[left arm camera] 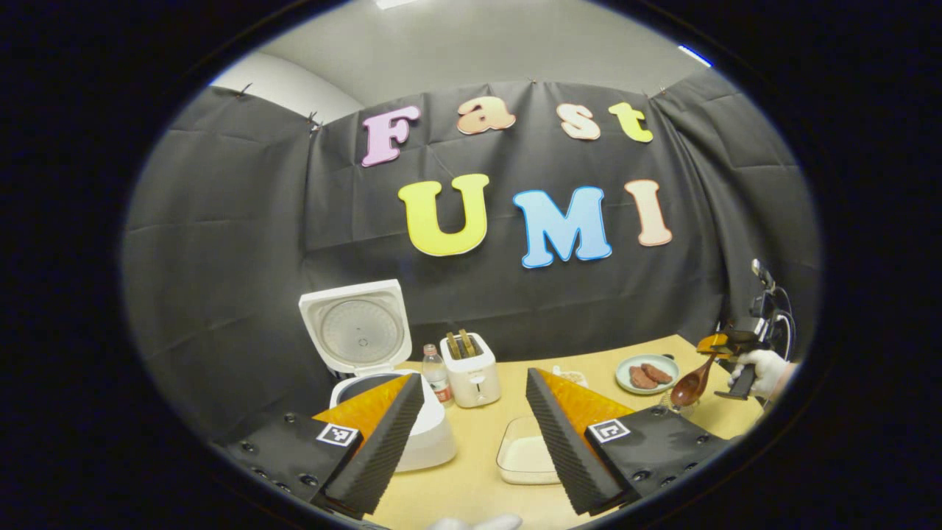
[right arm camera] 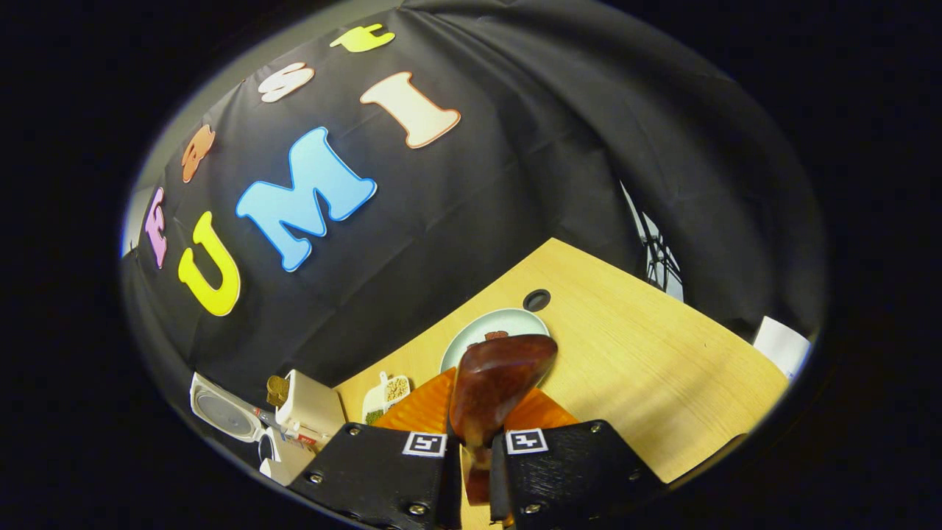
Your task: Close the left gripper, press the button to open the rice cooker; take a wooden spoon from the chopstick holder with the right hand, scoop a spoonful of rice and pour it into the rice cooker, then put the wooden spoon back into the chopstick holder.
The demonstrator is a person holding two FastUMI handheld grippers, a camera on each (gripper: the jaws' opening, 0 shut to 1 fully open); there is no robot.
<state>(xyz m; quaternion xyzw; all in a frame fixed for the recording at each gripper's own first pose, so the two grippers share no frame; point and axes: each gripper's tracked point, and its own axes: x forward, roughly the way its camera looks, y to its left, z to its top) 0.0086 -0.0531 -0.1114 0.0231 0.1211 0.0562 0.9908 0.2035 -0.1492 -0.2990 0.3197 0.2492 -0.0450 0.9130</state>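
Observation:
The white rice cooker [left arm camera: 434,442] stands at the left of the table with its lid [left arm camera: 360,331] swung up and open. My left gripper [left arm camera: 475,377] is open above the table, with the cooker just behind its left finger. A clear glass dish of rice [left arm camera: 526,460] lies between the fingers. Far right, my right gripper [left arm camera: 725,346] hangs in a gloved hand [left arm camera: 765,368] and holds the wooden spoon [left arm camera: 692,386] bowl-down. In the right gripper view, the right gripper [right arm camera: 478,434] is shut on the spoon's handle, and the spoon bowl [right arm camera: 500,383] sticks out ahead.
A white toaster [left arm camera: 471,368] and a small water bottle [left arm camera: 436,372] stand behind the cooker. A pale plate [left arm camera: 647,373] with brown patties sits at the back right. A small dish of beans [right arm camera: 386,397] lies beside the toaster [right arm camera: 313,412]. The table has a cable hole [right arm camera: 536,299].

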